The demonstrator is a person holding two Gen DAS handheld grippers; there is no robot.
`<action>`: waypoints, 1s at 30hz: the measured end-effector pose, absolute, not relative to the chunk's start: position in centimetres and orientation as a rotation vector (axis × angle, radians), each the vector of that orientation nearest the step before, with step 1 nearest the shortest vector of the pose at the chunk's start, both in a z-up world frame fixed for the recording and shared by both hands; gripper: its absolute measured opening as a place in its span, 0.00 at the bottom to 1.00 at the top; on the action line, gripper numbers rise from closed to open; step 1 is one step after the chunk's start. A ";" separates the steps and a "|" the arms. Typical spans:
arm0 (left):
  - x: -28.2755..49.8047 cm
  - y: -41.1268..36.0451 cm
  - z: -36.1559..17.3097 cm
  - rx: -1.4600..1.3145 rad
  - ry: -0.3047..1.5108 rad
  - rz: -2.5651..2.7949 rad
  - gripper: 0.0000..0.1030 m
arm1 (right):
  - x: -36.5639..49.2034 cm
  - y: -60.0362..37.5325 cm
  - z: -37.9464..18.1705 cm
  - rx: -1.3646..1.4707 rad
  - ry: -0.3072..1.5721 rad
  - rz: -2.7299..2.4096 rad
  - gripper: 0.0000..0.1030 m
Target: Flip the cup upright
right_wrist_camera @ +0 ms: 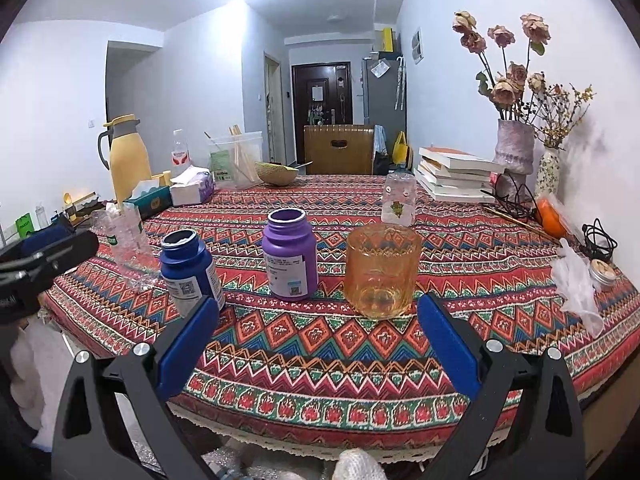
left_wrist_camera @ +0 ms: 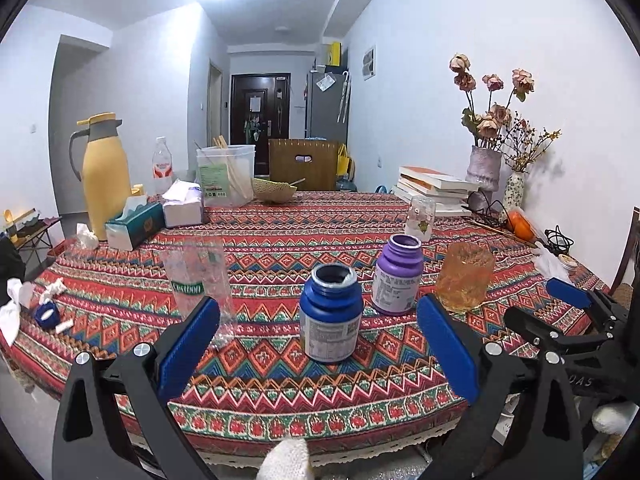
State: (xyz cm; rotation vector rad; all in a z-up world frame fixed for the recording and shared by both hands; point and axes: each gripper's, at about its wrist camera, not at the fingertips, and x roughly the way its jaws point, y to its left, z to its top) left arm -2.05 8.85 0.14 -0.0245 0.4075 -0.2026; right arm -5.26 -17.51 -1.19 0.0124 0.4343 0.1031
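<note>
An amber glass cup [right_wrist_camera: 382, 270] stands upright on the patterned tablecloth [right_wrist_camera: 320, 352], mouth up; it also shows in the left wrist view [left_wrist_camera: 464, 278]. My right gripper [right_wrist_camera: 318, 344] is open and empty, just in front of the cup and short of it. My left gripper [left_wrist_camera: 318, 346] is open and empty, facing a blue bottle [left_wrist_camera: 330, 312]. A clear glass with a flower print [right_wrist_camera: 398, 199] stands mouth down farther back. A clear plastic cup [left_wrist_camera: 198, 280] stands at the left.
A purple bottle [right_wrist_camera: 290, 254] stands between the blue bottle [right_wrist_camera: 188, 270] and the amber cup. Books [right_wrist_camera: 456, 174], vases [right_wrist_camera: 514, 156], an orange [right_wrist_camera: 550, 212] and cables line the right. A yellow jug [left_wrist_camera: 104, 172], tissue boxes and a plastic tub stand at the far left.
</note>
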 end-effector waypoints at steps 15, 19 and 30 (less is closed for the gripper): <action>-3.9 7.8 -3.8 0.017 0.374 -0.154 0.93 | -7.0 -16.8 -4.5 -0.016 0.449 0.074 0.93; -4.1 7.8 -4.2 0.018 0.376 -0.153 0.93 | -7.2 -17.0 -4.4 -0.003 0.437 0.066 0.93; -4.1 8.2 -4.6 -0.007 0.391 -0.147 0.93 | -7.2 -16.8 -4.6 0.005 0.443 0.074 0.93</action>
